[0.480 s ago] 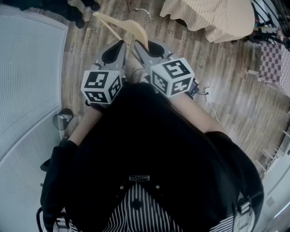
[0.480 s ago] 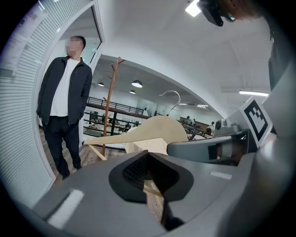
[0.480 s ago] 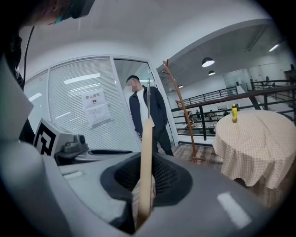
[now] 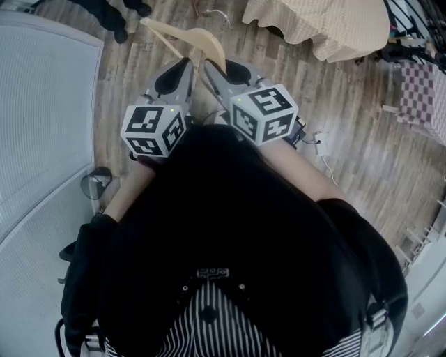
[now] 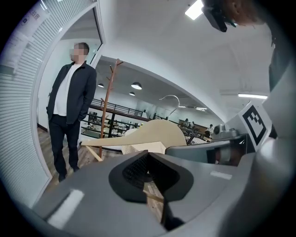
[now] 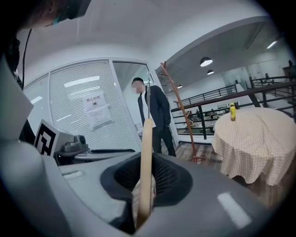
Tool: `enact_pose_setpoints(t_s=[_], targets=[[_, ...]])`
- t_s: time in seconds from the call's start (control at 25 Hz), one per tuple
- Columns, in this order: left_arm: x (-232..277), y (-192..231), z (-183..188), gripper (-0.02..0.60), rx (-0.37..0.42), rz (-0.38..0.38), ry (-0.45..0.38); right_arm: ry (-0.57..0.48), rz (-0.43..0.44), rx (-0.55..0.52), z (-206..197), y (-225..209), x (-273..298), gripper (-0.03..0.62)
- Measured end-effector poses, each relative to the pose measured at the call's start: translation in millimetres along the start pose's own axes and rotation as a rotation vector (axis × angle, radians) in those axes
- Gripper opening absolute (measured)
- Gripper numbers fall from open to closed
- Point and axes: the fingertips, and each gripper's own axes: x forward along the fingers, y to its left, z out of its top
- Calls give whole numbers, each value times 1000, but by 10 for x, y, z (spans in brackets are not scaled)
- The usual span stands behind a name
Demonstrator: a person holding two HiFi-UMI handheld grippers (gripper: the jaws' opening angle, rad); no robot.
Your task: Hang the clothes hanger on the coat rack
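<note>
A pale wooden clothes hanger [image 4: 197, 40] with a metal hook [image 4: 220, 15] is held out in front of my torso, between both grippers. My right gripper [image 4: 212, 70] is shut on one end of it; in the right gripper view the hanger [image 6: 146, 166] stands edge-on between the jaws of the right gripper [image 6: 147, 159]. My left gripper [image 4: 185, 70] sits close beside it. In the left gripper view the hanger [image 5: 155, 134] shows broadside, and a thin wooden bar is pinched in the left gripper [image 5: 150, 157]. The brown coat rack [image 5: 107, 102] [image 6: 181, 115] stands some way ahead.
A person in a dark jacket [image 5: 69, 111] [image 6: 156, 113] stands beside the rack. A round table with a checked cloth [image 6: 252, 139] [image 4: 327, 24] and a yellow bottle [image 6: 232, 112] is at the right. A glass partition with blinds [image 4: 42, 125] runs along the left.
Both grippers and the hanger have edged slightly forward together. Both grips look the same.
</note>
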Motion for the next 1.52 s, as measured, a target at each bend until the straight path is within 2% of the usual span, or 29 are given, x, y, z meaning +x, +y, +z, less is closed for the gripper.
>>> enact_pose_setpoints(t_s=[0.24, 0.4, 0.56, 0.8, 1.04, 1.28, 1.52], targets=[[25, -171, -105, 3, 25, -11, 33, 5, 3, 9, -63, -45, -141, 60], [67, -283, -159, 3, 18, -7, 25, 4, 11, 7, -122, -96, -234, 60], [77, -377, -194, 3, 47, 4, 33, -9, 16, 10, -138, -145, -335, 60], [123, -378, -115, 2, 61, 31, 15, -40, 28, 11, -63, -209, -393, 60], [228, -653, -104, 3, 60, -8, 3, -56, 29, 29, -64, -350, -538, 60], [351, -611, -85, 3, 66, -2, 19, -72, 16, 47, -11, -507, -545, 60], [641, -567, -58, 3, 67, -33, 33, -77, -27, 63, 31, -755, -469, 60]])
